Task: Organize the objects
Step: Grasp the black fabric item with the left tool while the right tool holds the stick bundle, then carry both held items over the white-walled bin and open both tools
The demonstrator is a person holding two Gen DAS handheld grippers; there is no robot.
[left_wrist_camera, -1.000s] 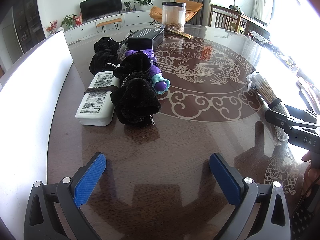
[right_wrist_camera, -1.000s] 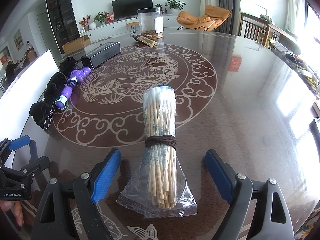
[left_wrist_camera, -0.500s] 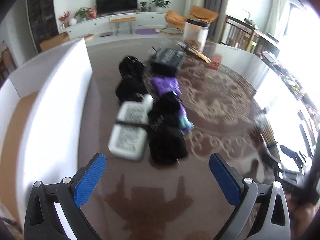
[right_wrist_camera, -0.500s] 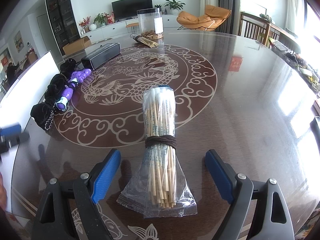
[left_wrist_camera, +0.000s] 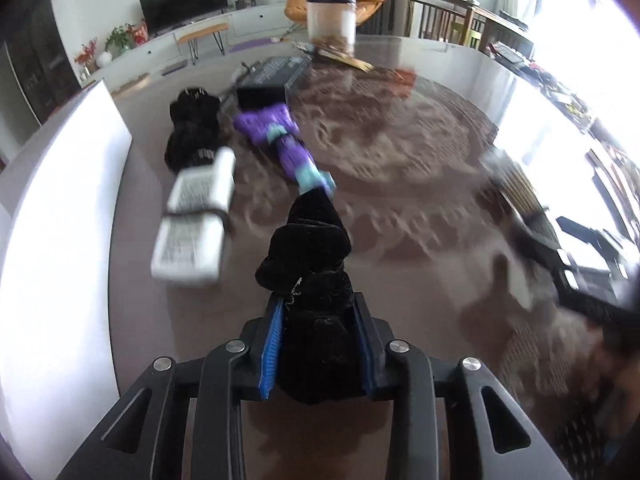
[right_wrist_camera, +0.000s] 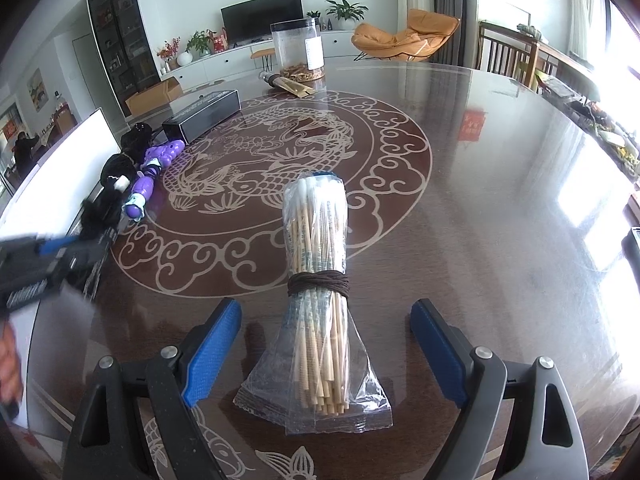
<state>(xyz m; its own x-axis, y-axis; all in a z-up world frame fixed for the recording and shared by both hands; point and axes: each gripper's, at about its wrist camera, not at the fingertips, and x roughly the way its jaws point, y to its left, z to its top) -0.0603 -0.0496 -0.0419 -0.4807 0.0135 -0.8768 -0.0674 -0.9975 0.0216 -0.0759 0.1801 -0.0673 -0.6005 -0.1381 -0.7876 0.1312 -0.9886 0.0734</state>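
Closing on a black velvet pouch (left_wrist_camera: pixel 316 320), the left hand-held gripper (left_wrist_camera: pixel 318 352), spread over bare table (left_wrist_camera: pixel 420 280) a second ago, now pinches it off the surface, so sorting has begun. Only the right view shows the right hand-held gripper (right_wrist_camera: pixel 326 350) spread around the bagged stick bundle (right_wrist_camera: pixel 318 280), with the purple toy (right_wrist_camera: pixel 148 178) far left.

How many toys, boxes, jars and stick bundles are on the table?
purple toy: 1
black box: 1
clear jar: 1
stick bundle: 1
Total: 4
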